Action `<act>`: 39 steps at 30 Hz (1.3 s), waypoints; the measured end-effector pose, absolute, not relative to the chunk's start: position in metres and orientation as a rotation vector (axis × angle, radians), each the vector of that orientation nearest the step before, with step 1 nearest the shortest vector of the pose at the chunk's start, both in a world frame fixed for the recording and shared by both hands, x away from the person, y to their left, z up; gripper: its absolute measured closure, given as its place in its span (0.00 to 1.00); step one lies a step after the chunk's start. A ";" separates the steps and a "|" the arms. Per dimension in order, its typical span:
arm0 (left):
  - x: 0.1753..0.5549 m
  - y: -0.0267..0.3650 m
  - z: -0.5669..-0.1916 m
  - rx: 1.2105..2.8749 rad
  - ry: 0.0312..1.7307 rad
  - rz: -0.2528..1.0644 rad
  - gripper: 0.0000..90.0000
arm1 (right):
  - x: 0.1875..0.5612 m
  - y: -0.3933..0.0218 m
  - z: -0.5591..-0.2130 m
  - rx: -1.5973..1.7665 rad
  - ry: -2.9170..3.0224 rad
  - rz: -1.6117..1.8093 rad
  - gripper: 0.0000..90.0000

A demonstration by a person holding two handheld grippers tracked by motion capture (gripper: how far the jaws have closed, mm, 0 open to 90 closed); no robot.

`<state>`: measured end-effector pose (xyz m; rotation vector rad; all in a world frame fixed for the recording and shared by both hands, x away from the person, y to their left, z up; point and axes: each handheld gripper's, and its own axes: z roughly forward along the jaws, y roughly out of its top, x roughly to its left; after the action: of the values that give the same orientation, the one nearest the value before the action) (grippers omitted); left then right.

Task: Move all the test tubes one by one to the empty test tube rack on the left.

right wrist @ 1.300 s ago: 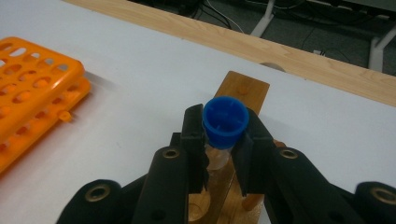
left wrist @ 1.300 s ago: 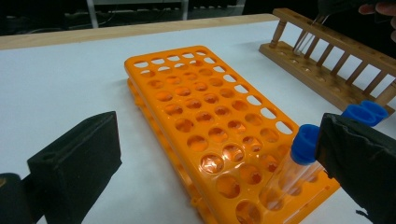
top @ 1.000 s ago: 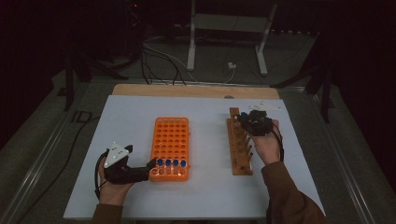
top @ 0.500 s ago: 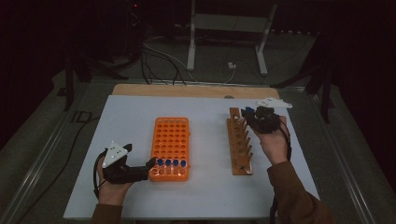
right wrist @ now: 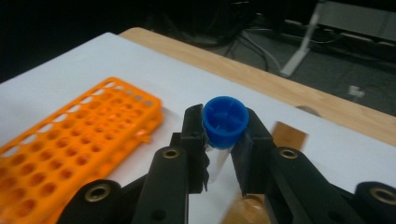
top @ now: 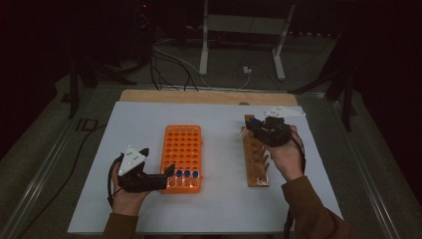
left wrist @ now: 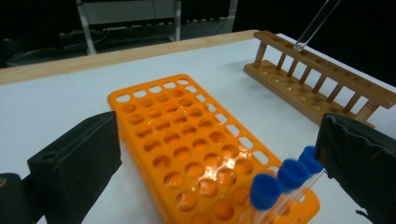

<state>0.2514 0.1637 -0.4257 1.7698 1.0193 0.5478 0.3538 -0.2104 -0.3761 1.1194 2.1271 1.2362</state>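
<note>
My right gripper (top: 256, 125) is shut on a clear test tube with a blue cap (right wrist: 225, 120), which it grips just under the cap. The tube hangs above the far end of a wooden tube rack (top: 256, 164). In the left gripper view the tube's round bottom (left wrist: 300, 44) hovers just over the wooden rack's top bar (left wrist: 327, 70). My left gripper (top: 168, 174) is open at the near left corner of an orange tube rack (top: 183, 149). Three blue-capped tubes (left wrist: 285, 177) stand in the orange rack's near row.
Both racks lie on a white sheet (top: 219, 124) over a wooden table, the orange one to the left of the wooden one. The orange rack (right wrist: 70, 140) has many unfilled holes. Cables and a metal stand (top: 206, 35) are on the dark floor beyond the table.
My right hand has risen with the tube, lifting it above the wooden rack. My left gripper has risen slightly beside the orange rack.
</note>
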 end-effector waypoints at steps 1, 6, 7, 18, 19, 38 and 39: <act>0.252 0.161 -0.424 1.773 1.012 0.552 0.01 | 0.352 -0.207 -0.376 1.109 2.136 1.237 0.85; 0.253 0.148 -0.419 1.786 0.977 0.566 0.02 | 0.345 -0.194 -0.373 1.072 2.181 1.275 0.85; 0.254 0.146 -0.418 1.790 0.970 0.568 0.02 | 0.344 -0.192 -0.372 1.065 2.188 1.284 0.85; 0.263 0.110 -0.409 1.832 0.891 0.585 0.02 | 0.331 -0.162 -0.367 0.993 2.267 1.340 0.85; 0.264 0.107 -0.408 1.838 0.878 0.574 0.04 | 0.330 -0.159 -0.367 0.986 2.275 1.344 0.85; 0.273 0.069 -0.403 1.890 0.811 0.560 0.33 | 0.315 -0.122 -0.363 0.934 2.388 1.430 0.85; 0.273 0.069 -0.403 1.888 0.804 0.554 0.40 | 0.314 -0.121 -0.363 0.932 2.390 1.432 0.85</act>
<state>0.2735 0.0687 -0.4034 1.8882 0.8039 0.5545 0.3144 -0.1209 -0.3628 0.9319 2.3904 1.4315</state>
